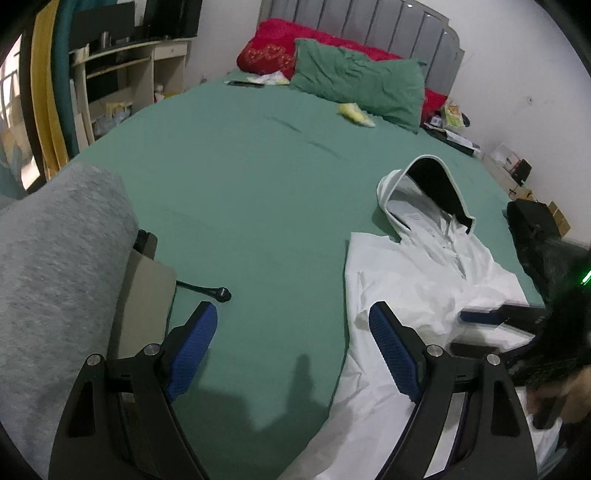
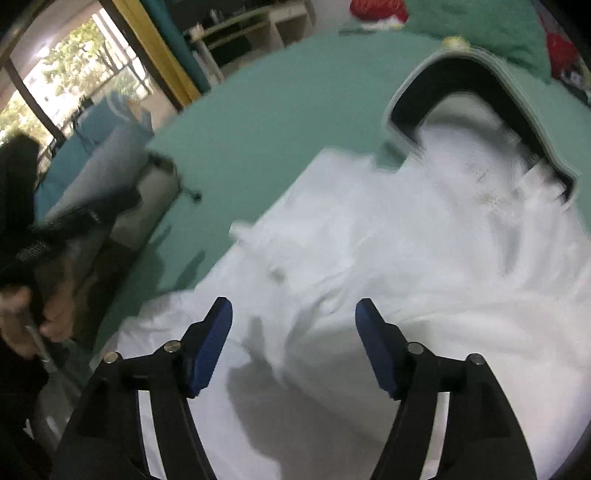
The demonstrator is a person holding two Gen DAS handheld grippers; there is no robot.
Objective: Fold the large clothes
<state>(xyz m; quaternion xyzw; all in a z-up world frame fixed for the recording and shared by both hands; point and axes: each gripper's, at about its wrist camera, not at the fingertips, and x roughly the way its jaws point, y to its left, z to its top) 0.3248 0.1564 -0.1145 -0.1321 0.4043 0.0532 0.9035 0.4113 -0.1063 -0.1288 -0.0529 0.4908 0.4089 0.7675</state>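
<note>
A white hooded jacket (image 1: 424, 280) lies spread on the green bedsheet (image 1: 240, 192), its dark-lined hood (image 1: 428, 184) pointing toward the pillows and its body rumpled in soft folds. In the right wrist view the picture is blurred, yet the white cloth fills the space ahead of and under the right gripper (image 2: 293, 314). That claw hangs over the jacket's lower half with its blue pads (image 2: 212, 343) standing wide apart and nothing between them; the cloth lies below, not pinched.

The left gripper (image 1: 293, 321) hovers at the jacket's edge: one blue pad (image 1: 391, 347) is above the white fabric, the other above bare sheet. Its jaws are wide apart too and hold nothing. To that claw's right the other gripper shows as a blurred dark shape over the cloth.

Just ahead of the left claw's outer finger a black cable end (image 1: 221, 293) rests on the sheet. Further left sits a grey rolled blanket (image 1: 62, 266). Well beyond both claws a green pillow (image 1: 358, 81) leans on a red one (image 1: 273, 48) against the grey headboard (image 1: 369, 22).
</note>
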